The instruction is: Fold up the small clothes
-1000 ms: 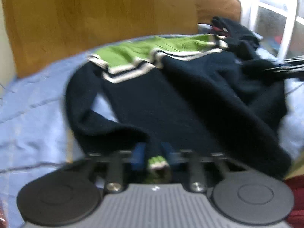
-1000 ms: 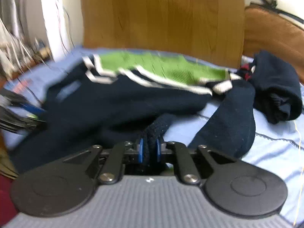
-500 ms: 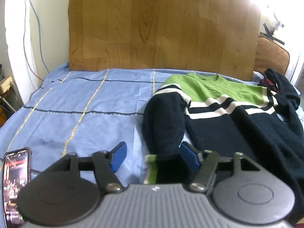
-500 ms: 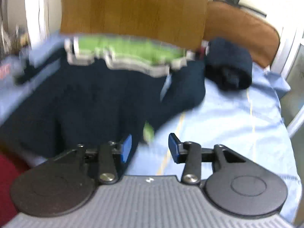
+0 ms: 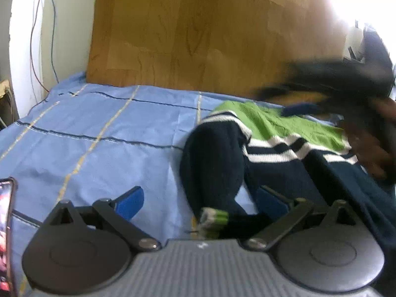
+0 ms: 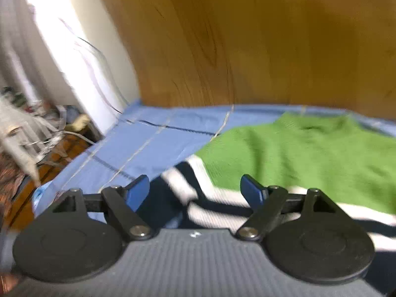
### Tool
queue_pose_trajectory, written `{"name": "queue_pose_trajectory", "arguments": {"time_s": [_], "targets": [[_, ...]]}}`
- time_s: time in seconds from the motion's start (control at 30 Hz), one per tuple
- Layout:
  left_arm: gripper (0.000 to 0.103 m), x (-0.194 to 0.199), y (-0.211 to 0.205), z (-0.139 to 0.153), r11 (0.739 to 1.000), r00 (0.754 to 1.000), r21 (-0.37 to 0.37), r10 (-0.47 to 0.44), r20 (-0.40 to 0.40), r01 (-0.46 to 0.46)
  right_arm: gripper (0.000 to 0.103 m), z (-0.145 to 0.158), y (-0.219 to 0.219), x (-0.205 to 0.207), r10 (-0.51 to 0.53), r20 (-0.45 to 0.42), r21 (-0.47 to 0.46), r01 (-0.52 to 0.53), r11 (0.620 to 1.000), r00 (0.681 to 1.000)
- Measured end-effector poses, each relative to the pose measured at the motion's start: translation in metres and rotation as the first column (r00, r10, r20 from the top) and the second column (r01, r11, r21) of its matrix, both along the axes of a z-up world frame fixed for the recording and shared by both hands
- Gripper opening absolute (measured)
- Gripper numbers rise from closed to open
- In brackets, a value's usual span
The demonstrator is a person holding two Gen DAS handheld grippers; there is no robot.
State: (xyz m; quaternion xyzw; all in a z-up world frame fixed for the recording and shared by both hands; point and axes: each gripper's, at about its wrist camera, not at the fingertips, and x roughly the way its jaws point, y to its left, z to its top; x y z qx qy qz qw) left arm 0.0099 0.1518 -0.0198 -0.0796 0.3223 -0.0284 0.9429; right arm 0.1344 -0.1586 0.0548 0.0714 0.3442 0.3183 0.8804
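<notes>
Perhaps right gripper [image 5: 304, 109], badly blurred.

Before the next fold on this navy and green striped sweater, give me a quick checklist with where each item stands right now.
1. Left claw open, having just been opening: ok.
2. Knitted navy sleeve with green cuff lies loose between its blue pads, unpinched: ok.
3. Right claw open over the white stripes, having just been opening, nothing gripped: ok.
4. Navy and green striped sweater on the blue checked bedsheet: ok.
5. Sweater's right edge smoothed: cannot tell, blurred.
6. Phone beside the left claw, apart from the sweater: ok.
</notes>
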Motion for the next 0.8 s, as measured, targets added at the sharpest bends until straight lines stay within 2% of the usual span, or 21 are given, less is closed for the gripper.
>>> {"name": "queue_pose_trajectory", "arguments": {"time_s": [0.07,0.1,0.13,0.17,0.2,0.23,0.33,0.4,0.47,0.5,0.53,0.57,0.63,0.7,0.73,0.8], "targets": [[0.087,0.0,-0.006,-0.008,1.0,1.0,0.005,-0.016,0.01,0.016,0.084,-0.013,0.032,0.02,-0.038,-0.042,-0.085,0.034,0.996,0.998],[0.054,0.001,-0.008,-0.012,1.0,1.0,0.009,-0.026,0.01,0.026,0.082,-0.023,0.042,0.027,-0.063,-0.069,-0.124,0.054,0.991,0.996],[0.017,0.003,-0.009,-0.017,0.999,0.999,0.011,-0.037,-0.001,0.037,0.06,-0.033,0.051,0.037,-0.081,-0.105,-0.144,0.065,0.987,0.991],[0.014,0.006,-0.008,-0.02,0.999,0.999,0.009,-0.04,-0.013,0.04,0.039,-0.037,0.052,0.037,-0.116,-0.097,-0.155,0.1,0.983,0.989],[0.013,0.008,-0.005,-0.021,0.999,0.999,-0.001,-0.042,-0.001,0.042,0.02,-0.034,0.049,0.036,-0.112,-0.073,-0.136,0.101,0.986,0.991],[0.012,0.009,0.0,-0.019,0.999,0.999,-0.02,-0.045,0.016,0.046,0.01,-0.029,0.056,0.04,-0.097,-0.086,-0.11,0.088,0.99,0.992],[0.012,0.019,0.022,0.0,1.0,0.996,-0.013,0.023,0.086,-0.022,0.01,-0.008,0.058,0.044,-0.147,-0.04,0.035,0.148,0.988,0.988],[0.012,0.029,0.045,0.02,0.996,0.988,-0.029,0.082,0.131,-0.079,0.01,0.002,0.061,0.051,-0.183,-0.011,0.135,0.182,0.974,0.983],[0.012,0.04,0.062,0.033,0.992,0.979,-0.052,0.123,0.16,-0.116,0.01,0.005,0.066,0.062,-0.178,0.012,0.239,0.17,0.956,0.984],[0.015,0.048,0.067,0.035,0.99,0.978,-0.044,0.141,0.154,-0.136,0.01,0.006,0.071,0.07,-0.162,0.035,0.249,0.148,0.957,0.986],[0.019,0.055,0.069,0.034,0.988,0.98,-0.035,0.157,0.126,-0.154,0.011,0.002,0.078,0.076,-0.149,0.046,0.22,0.135,0.966,0.988],[0.022,0.061,0.072,0.031,0.986,0.983,-0.041,0.164,0.088,-0.161,0.015,-0.007,0.087,0.083,-0.142,0.021,0.157,0.137,0.978,0.99],[0.047,0.058,0.074,0.023,0.987,0.988,-0.084,0.145,0.05,-0.14,0.022,-0.023,0.092,0.092,-0.143,-0.045,0.059,0.146,0.988,0.989],[0.065,0.043,0.074,0.016,0.989,0.992,-0.1,0.115,0.041,-0.11,0.036,-0.028,0.076,0.085,-0.138,-0.036,0.08,0.141,0.987,0.99],[0.065,0.035,0.072,0.014,0.99,0.995,-0.103,0.097,0.036,-0.093,0.046,-0.026,0.063,0.079,-0.134,-0.024,0.103,0.136,0.985,0.991],[0.065,0.019,0.067,0.011,0.989,1.0,-0.147,0.022,0.01,-0.021,0.046,-0.018,0.031,0.063,-0.12,-0.004,0.141,0.12,0.983,0.993]]}}
